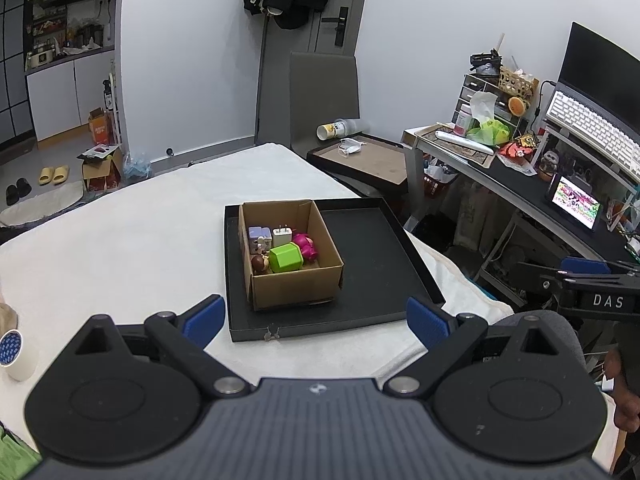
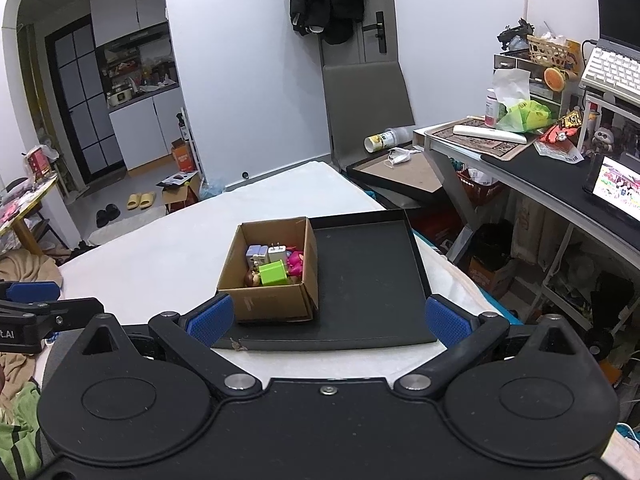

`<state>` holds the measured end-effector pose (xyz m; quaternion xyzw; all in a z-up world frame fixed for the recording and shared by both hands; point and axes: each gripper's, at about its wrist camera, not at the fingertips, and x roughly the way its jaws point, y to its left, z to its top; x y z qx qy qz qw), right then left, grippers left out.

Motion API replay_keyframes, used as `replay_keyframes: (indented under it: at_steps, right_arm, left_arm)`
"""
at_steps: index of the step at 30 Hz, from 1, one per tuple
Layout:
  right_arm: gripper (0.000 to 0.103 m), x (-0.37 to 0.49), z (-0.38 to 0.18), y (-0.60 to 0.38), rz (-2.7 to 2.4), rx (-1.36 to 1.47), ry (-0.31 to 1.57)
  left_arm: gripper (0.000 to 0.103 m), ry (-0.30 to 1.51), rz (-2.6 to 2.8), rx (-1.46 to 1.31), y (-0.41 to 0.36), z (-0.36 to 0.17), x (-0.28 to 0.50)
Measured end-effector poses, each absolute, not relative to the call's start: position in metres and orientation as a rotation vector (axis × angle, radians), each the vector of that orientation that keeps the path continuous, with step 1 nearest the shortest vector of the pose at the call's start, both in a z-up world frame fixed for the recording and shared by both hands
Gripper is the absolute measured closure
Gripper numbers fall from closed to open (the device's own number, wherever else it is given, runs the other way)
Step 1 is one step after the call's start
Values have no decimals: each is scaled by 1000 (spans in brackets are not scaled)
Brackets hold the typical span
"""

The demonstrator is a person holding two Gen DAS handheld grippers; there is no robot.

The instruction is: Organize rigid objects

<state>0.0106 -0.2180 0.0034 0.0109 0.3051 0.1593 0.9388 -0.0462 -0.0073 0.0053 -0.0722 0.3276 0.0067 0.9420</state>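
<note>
Left wrist view: a cardboard box [image 1: 294, 256] stands in the left half of a shallow black tray [image 1: 376, 264], against the tray's far-left corner. The box holds a green block [image 1: 285, 258], a pink toy [image 1: 305, 245], a white plug [image 1: 282, 235], a lilac cube [image 1: 258, 237] and a small brown figure [image 1: 260, 265], packed touching one another. The right half of the tray is bare.

The left gripper [image 1: 316, 318] hangs before the tray's near edge, jaws spread wide, nothing between them. In the right wrist view the right gripper [image 2: 327, 316] is likewise wide apart and holds nothing, over the near edge of the tray [image 2: 368, 272]; the box [image 2: 272, 280] hides the lower parts of its contents, and the brown figure is hard to make out.

The tray lies on a white bed [image 1: 120, 232]. A cluttered desk [image 1: 516, 184] with a keyboard [image 1: 592, 128] stands to the right, a grey chair [image 1: 324, 96] and door [image 1: 336, 4] beyond.
</note>
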Motion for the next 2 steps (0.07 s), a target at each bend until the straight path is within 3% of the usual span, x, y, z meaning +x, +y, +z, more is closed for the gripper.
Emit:
replay_keyframes:
  at_steps: [2]
  right_arm:
    - [0,12,1,-219,325,27,630]
  left_arm:
    - [7,669,9,-154,-6,3,-45]
